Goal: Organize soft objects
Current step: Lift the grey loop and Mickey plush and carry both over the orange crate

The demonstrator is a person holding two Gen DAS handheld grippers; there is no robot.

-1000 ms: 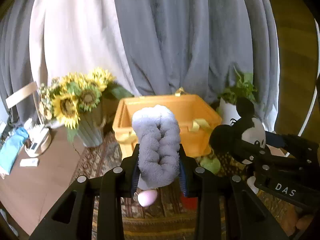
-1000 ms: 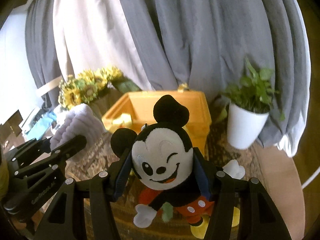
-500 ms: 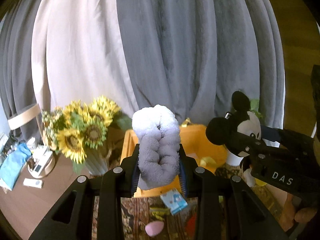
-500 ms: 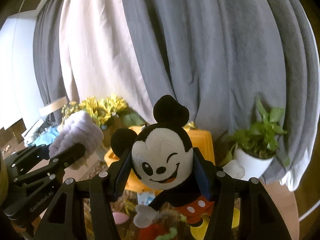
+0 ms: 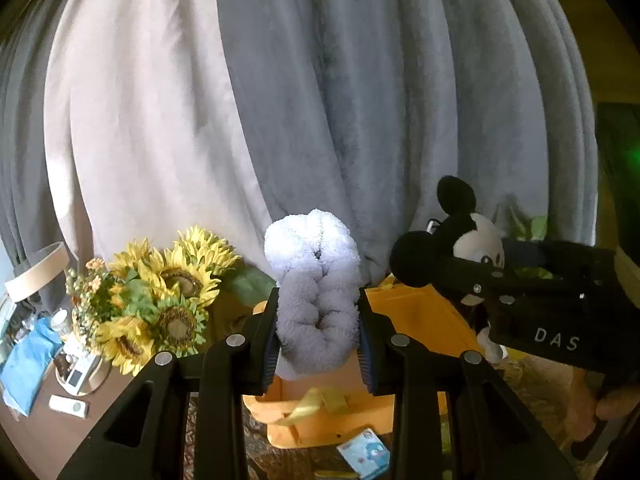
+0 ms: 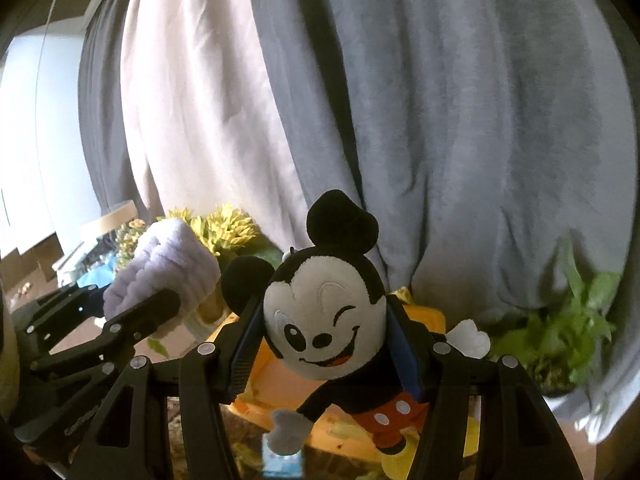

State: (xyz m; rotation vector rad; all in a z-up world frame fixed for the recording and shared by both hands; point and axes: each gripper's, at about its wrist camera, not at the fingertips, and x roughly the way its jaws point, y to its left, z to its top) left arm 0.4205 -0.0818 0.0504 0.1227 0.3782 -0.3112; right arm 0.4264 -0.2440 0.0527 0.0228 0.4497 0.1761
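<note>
My left gripper (image 5: 318,328) is shut on a rolled lavender towel (image 5: 314,280), held in the air nearer than the orange bin (image 5: 412,312). The towel also shows in the right wrist view (image 6: 164,268), between the left gripper's fingers (image 6: 140,312). My right gripper (image 6: 326,344) is shut on a Mickey Mouse plush (image 6: 324,320), gripping its head; its body and red shorts hang below. The plush shows at the right of the left wrist view (image 5: 464,248), level with the towel. The orange bin (image 6: 276,384) lies below and beyond both grippers.
A sunflower bouquet (image 5: 160,296) stands left of the bin. A potted green plant (image 6: 560,340) stands at the right. Grey and white curtains (image 5: 320,100) hang behind. A small blue card (image 5: 364,452) lies on the patterned rug in front of the bin.
Both grippers have risen with their loads and tilted up; the bin, flowers and plant have slid down in both views and more curtain shows.
</note>
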